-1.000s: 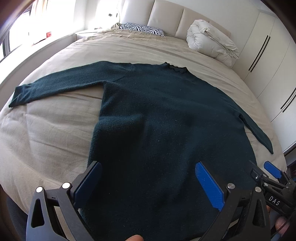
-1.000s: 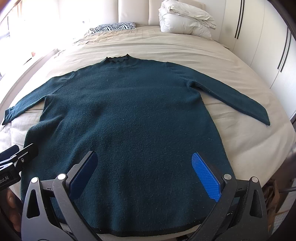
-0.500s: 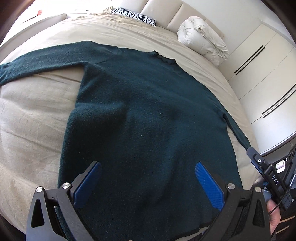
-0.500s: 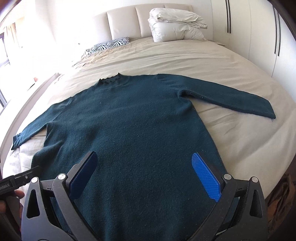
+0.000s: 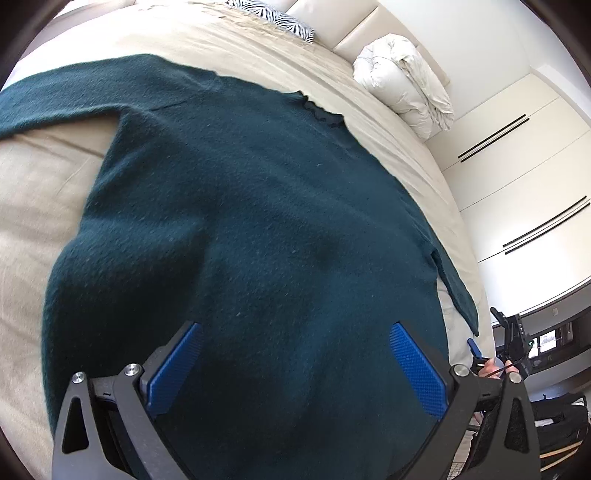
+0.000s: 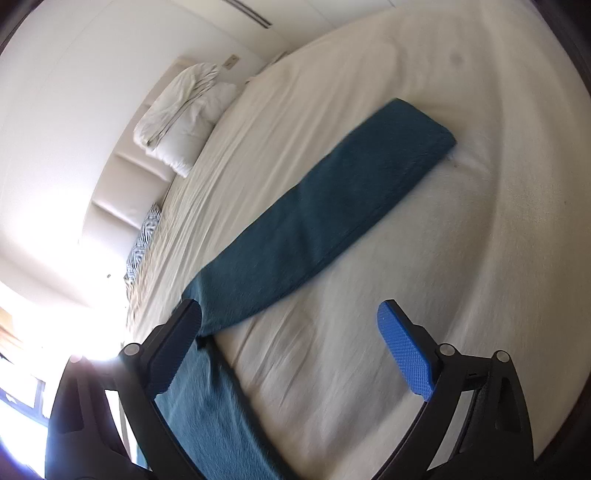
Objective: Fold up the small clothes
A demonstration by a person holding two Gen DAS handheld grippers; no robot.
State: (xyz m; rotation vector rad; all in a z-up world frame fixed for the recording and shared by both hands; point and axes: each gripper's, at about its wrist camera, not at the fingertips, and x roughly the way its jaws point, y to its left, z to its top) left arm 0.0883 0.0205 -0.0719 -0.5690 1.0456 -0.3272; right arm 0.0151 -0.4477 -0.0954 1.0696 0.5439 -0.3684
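Dark teal sweater point(image 5: 258, 229) lies flat, front side down or up can't tell, spread across the beige bed cover point(image 5: 33, 192), collar point(image 5: 323, 112) toward the far headboard end, hem at the near edge. Left sleeve runs out to the far left over the cover; right sleeve point(image 6: 321, 218) lies straight out on the right side of the bed, cuff at its outer end, flat, no folds made in it yet. Left gripper point(image 5: 295, 365) hangs over the near part of the sweater body, angled down, blue pads spread wide, only cloth beneath, nothing pinched; can't tell if the tips touch the knit. Right gripper point(image 6: 291, 347) is off at the right side of the bed, rolled over on its side, aimed along the right sleeve; its jaws are closing from wide, and between them is bare cover only, the sleeve passing at the left finger, overlapping its tip in the view, contact unclear. Right-wrist view is motion-blurred. In the left-wrist view the right gripper shows small at the near right bed edge with a hand point(image 5: 495, 367) on it. Far end: rolled white duvet point(image 5: 406, 81) against the padded headboard point(image 5: 354, 26), zebra-print pillow point(image 5: 273, 20) left of it. White wardrobe doors point(image 5: 517, 166) along the right wall.
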